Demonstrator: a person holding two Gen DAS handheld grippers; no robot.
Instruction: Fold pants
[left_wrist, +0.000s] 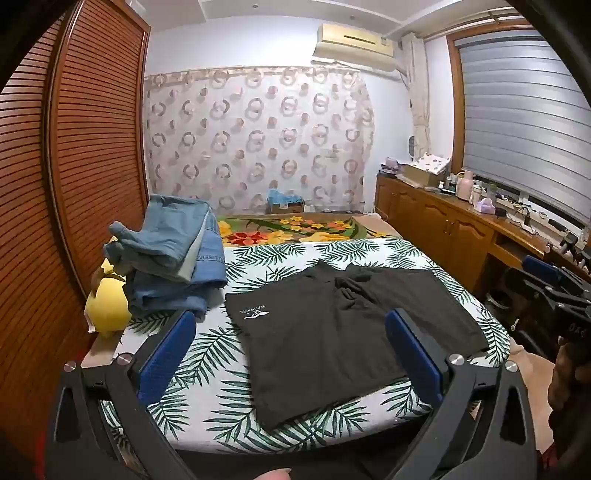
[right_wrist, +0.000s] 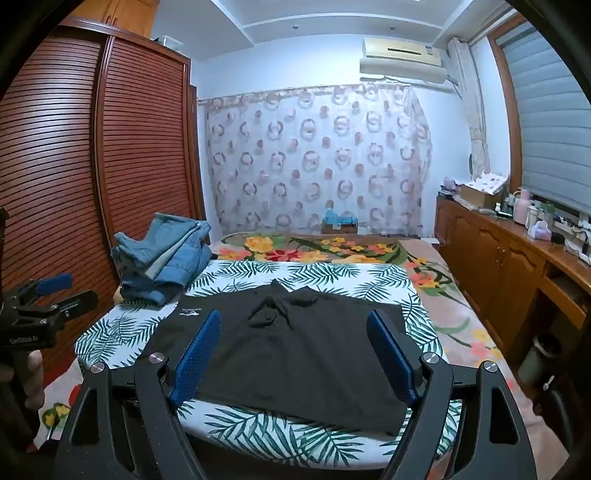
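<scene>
Both your left tool (left_wrist: 290, 343) and right tool (right_wrist: 293, 343) gape wide over the bed (right_wrist: 258, 435), so pinch those soft, floppy black pants (right_wrist: 295, 354) at the near corners.

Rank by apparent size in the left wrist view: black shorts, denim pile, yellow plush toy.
1. black shorts, though nearest the camera
2. denim pile
3. yellow plush toy, partly hidden behind the denim

Black tool (right_wrist: 293, 354) frames, blue textured pads (right_wrist: 195, 360), silver screws (right_wrist: 156, 357).
</scene>
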